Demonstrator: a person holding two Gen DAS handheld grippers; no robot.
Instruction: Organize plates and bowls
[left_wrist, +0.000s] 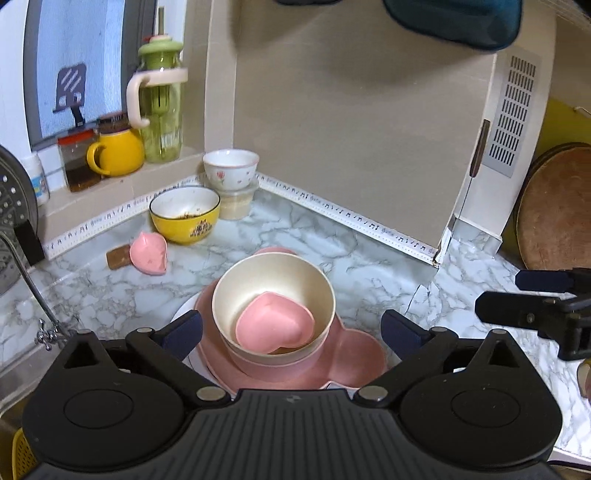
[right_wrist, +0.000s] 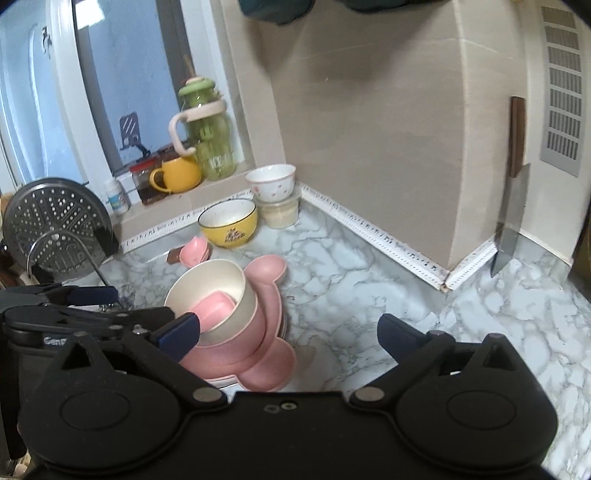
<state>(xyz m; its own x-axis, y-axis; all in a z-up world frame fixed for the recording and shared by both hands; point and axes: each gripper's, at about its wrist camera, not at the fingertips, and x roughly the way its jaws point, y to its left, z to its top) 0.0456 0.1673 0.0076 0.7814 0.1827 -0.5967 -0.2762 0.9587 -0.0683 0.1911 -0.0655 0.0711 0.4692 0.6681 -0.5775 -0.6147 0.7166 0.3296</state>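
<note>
Left gripper (left_wrist: 291, 328) gapes wide and empty around the cream bowl (left_wrist: 275, 291), heart-shaped pink dish (left_wrist: 275, 323) nested inside, centre frame. Right gripper (right_wrist: 288, 330) hangs wide open too, gripping nothing, over the marble counter (right_wrist: 369, 280).

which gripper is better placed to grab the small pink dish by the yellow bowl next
Left, probably. The small pink dish lies left of the stack, on the open left gripper's side; the right gripper, also open, would have to cross over the stack.

Ahead of the left gripper (left_wrist: 291, 328), a cream bowl (left_wrist: 275, 295) is holding a pink heart dish (left_wrist: 273, 321); beyond, a yellow bowl (left_wrist: 184, 214) is sitting on the grey-veined white marble table (left_wrist: 369, 258).
</note>
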